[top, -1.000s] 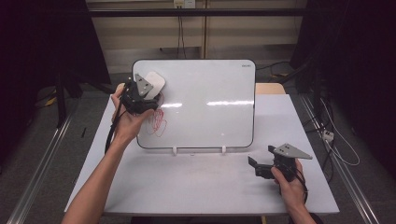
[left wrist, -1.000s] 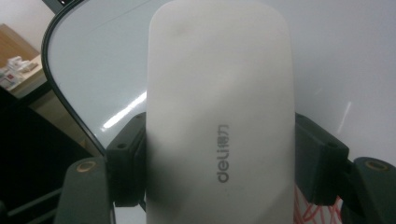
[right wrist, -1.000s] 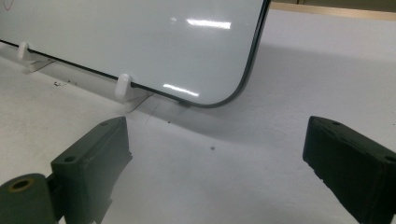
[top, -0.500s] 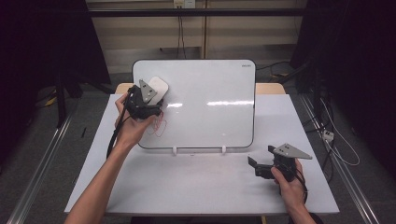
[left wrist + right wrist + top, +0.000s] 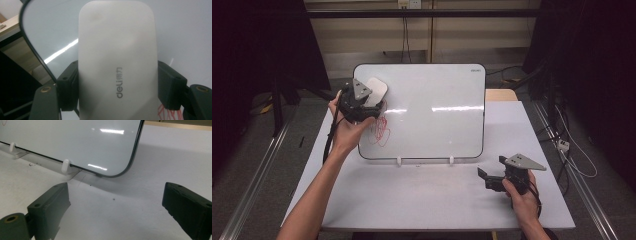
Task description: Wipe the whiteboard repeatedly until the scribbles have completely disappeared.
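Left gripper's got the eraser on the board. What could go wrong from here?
1. The propped white whiteboard sits on two small white clips; pushing the white Deli eraser could tip it or slide it back.
2. The red scribble lies below the eraser, so strokes could miss it.

Dim surroundings; glare streaks across whiteboard [image 5: 432, 107]
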Action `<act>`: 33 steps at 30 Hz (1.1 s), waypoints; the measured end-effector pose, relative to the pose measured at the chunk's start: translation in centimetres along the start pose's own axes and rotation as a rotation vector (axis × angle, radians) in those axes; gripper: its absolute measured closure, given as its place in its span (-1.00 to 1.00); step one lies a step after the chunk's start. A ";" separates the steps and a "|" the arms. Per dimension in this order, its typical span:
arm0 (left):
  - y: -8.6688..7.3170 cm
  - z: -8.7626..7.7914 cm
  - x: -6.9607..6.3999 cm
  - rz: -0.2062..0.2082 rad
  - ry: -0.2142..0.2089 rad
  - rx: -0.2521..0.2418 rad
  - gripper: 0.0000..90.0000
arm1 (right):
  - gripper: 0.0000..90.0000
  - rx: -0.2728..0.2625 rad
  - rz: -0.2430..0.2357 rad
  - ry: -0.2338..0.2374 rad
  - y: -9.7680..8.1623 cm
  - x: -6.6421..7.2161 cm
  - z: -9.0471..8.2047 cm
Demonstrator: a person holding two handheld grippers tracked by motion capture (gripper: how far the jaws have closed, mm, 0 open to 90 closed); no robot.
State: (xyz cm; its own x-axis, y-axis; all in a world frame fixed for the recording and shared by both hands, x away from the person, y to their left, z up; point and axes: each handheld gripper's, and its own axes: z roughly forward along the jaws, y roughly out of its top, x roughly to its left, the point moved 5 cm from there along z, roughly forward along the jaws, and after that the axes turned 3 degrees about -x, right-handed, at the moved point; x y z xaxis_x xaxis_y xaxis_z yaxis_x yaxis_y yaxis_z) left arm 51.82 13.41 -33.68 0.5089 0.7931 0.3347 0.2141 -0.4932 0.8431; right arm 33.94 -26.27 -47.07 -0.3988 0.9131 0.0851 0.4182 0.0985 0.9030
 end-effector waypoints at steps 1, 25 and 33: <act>0.1 0.0 0.1 0.012 0.011 0.001 -0.32 | -0.83 0.001 0.001 0.000 0.0 0.0 0.0; -1.2 0.4 -4.1 0.123 0.008 0.019 -0.31 | -0.83 0.001 -0.003 0.002 0.0 0.1 0.1; -1.9 0.3 -5.6 0.156 -0.005 0.020 -0.31 | -0.83 0.000 -0.002 0.004 0.1 0.1 0.0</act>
State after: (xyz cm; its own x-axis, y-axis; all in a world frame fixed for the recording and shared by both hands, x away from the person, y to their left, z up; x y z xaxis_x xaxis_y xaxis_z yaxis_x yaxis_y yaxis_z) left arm 48.84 9.81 -37.24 0.5414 0.7043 0.4592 0.1488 -0.6178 0.7721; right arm 33.95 -26.15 -47.03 -0.4026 0.9114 0.0853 0.4173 0.0998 0.9032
